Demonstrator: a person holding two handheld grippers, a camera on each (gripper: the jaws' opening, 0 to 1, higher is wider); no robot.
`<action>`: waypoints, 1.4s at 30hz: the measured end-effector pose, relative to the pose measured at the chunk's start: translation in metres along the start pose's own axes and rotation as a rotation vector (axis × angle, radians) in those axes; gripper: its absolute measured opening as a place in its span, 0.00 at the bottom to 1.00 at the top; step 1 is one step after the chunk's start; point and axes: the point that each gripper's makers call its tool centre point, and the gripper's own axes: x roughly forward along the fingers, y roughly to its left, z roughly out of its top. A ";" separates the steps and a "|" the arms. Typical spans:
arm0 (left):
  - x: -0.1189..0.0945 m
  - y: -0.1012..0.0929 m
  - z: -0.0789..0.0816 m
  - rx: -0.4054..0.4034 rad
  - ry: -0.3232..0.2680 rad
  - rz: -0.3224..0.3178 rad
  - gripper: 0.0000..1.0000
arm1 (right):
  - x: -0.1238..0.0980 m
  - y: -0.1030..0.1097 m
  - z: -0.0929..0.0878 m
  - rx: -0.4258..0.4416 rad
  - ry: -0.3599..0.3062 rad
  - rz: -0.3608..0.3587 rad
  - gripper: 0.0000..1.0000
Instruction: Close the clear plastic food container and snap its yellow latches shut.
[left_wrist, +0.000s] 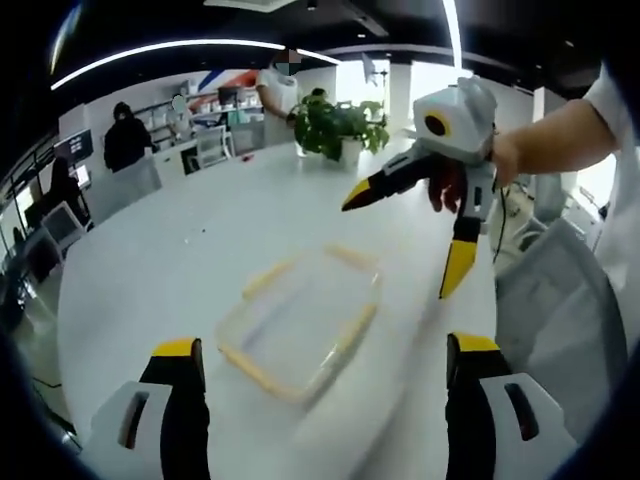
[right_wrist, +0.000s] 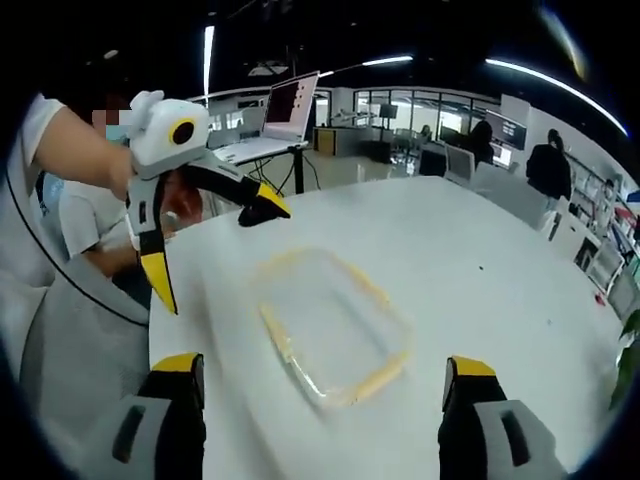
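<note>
Since my left gripper (left_wrist: 322, 365) and my right gripper (right_wrist: 320, 385) both have their jaws wide apart and hold nothing, the clear box (left_wrist: 300, 322) lies loose on the white table (left_wrist: 150, 270) between them; a hard push could slide it away.

Bright ceiling strip lights (left_wrist: 180, 45) glare off the white worktop (left_wrist: 160, 260); the container (left_wrist: 300, 320) is motion-blurred, and edges bend fisheye-wise.
</note>
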 end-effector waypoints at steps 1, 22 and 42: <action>-0.001 -0.001 0.001 -0.002 -0.005 -0.002 0.99 | -0.002 0.001 0.000 -0.001 -0.002 -0.002 0.99; -0.038 -0.034 0.007 -0.048 -0.059 0.039 0.99 | -0.048 0.037 0.002 0.025 -0.076 -0.028 0.99; -0.068 -0.075 0.000 -0.070 -0.075 0.044 0.99 | -0.092 0.074 -0.010 0.052 -0.118 -0.042 0.99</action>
